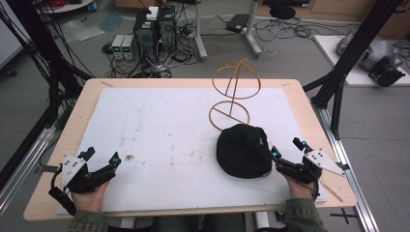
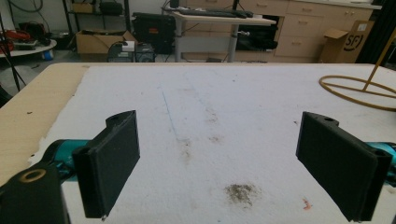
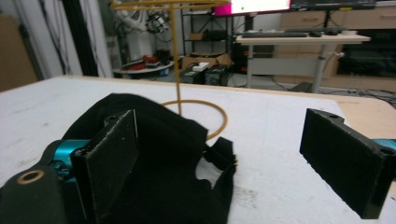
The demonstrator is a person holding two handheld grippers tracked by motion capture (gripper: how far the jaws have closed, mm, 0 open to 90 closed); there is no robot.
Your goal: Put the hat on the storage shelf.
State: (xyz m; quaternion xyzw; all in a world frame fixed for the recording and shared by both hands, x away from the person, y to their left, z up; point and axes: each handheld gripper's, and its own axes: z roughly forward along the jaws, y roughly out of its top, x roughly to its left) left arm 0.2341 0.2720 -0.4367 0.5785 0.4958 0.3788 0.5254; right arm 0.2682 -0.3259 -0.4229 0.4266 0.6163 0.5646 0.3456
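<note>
We found the black cap [image 1: 243, 151] lying flat on the white sheet [image 1: 159, 130] that covered the table [image 1: 82, 104], at the near right, just in front of the base ring of the wire hat stand [image 1: 229, 115]. Our right gripper [image 1: 286, 153] sat right beside the cap's right edge with its jaws spread wide and nothing between them; in the right gripper view the cap [image 3: 159, 154] bunched up against the left jaw, its strap end trailing toward the open gap. Our left gripper [image 1: 102, 162] rested at the near left of the table, well apart from the cap, its jaws also wide apart over bare, stained sheet [image 2: 210, 116].

We judged the job to be getting the cap onto the stand, and the grasp had not yet been made. The risks looked plain enough. The soft fabric could fold or slip, so a closing jaw might pinch only the strap or a thin edge, and the cap would then hang lopsided or drop on the lift. The stand seemed light and thin-stemmed; with the cap so near its base, a careless sweep or a tug while draping could tip or drag it.
</note>
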